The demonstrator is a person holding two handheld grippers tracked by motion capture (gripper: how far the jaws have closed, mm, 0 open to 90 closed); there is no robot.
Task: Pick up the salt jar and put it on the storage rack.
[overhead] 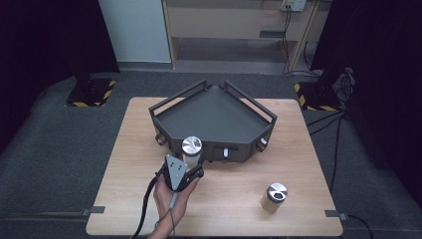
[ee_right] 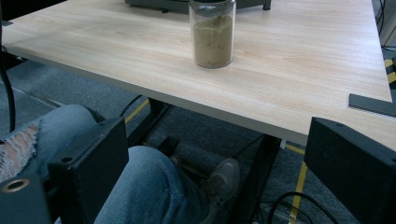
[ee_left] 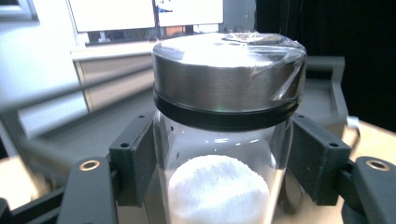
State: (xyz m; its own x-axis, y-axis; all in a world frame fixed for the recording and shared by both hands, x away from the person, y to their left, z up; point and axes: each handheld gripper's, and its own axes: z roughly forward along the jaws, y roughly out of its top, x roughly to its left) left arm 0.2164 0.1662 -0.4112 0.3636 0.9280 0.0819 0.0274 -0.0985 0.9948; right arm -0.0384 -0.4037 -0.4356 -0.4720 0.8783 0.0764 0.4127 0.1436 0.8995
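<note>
A glass jar (overhead: pixel 191 152) with a shiny metal lid and white powder inside hangs just above the wooden table (overhead: pixel 298 149), in front of the dark tray's rim. My left gripper (overhead: pixel 190 167) is shut on its glass body. In the left gripper view the jar (ee_left: pixel 224 93) stands upright and both pads (ee_left: pixel 140 158) press its sides below the lid. A second jar (overhead: pixel 273 198) with brownish powder stands at the table's front right. In the right gripper view that jar (ee_right: pixel 212 37) is ahead, and my right gripper (ee_right: pixel 219 177) sits open below the table's edge with nothing between its jaws.
A dark five-sided tray (overhead: pixel 214 117) with raised rails and small front knobs stands at the table's middle back. Under the table edge are a person's knees in jeans (ee_right: pixel 154 186) and a shoe. Cables (overhead: pixel 323 122) run over the carpet at the right.
</note>
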